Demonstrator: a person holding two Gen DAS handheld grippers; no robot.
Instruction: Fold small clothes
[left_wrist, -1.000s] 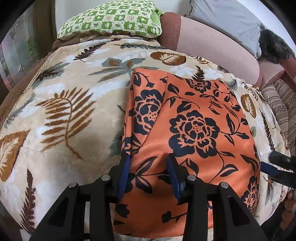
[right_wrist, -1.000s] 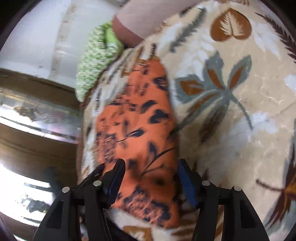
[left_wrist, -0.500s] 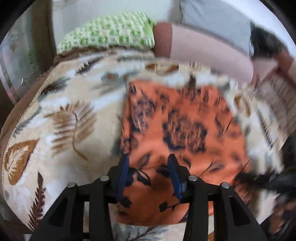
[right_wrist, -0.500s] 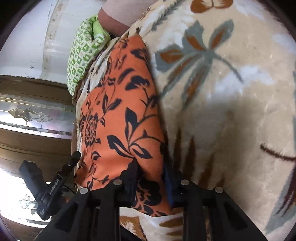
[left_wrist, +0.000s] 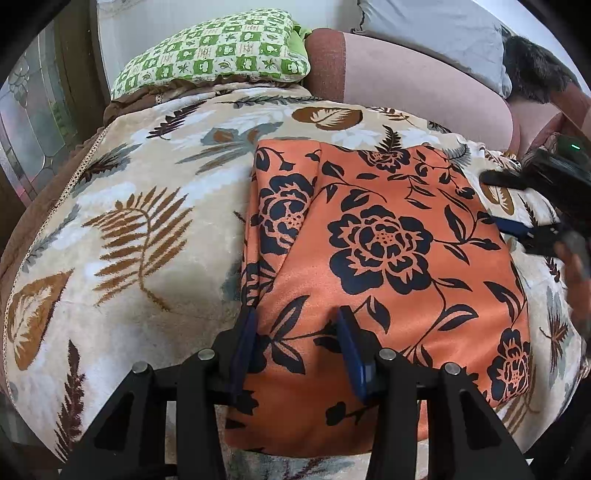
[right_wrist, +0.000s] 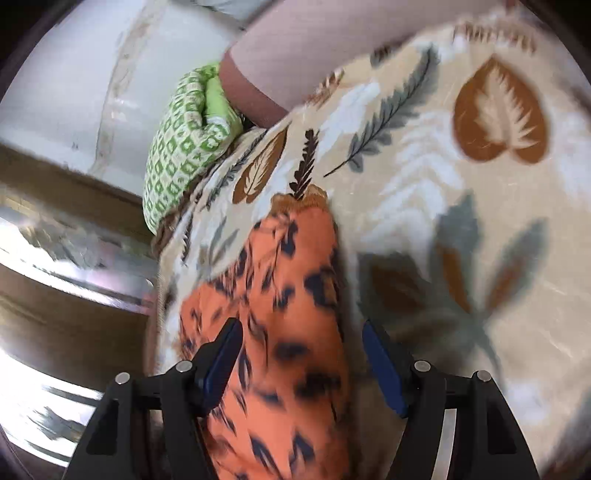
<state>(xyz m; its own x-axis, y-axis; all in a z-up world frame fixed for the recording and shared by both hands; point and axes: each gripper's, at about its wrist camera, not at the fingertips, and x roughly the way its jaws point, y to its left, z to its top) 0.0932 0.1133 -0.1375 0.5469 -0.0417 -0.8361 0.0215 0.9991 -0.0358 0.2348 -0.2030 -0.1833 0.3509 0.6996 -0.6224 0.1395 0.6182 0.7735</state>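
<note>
We see the orange floral garment (left_wrist: 384, 258) lying folded on the leaf-print blanket (left_wrist: 122, 229), its near edge between our left gripper's (left_wrist: 297, 347) part-open jaws; our right gripper's (right_wrist: 301, 363) jaws are opening, straddling its side edge.

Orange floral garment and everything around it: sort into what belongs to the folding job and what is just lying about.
Belongs to the job:
orange floral garment
left gripper, jaws apart over the garment
right gripper, jaws opening

Just lying about:
leaf-print blanket
green checked pillow
grey cushion
</note>
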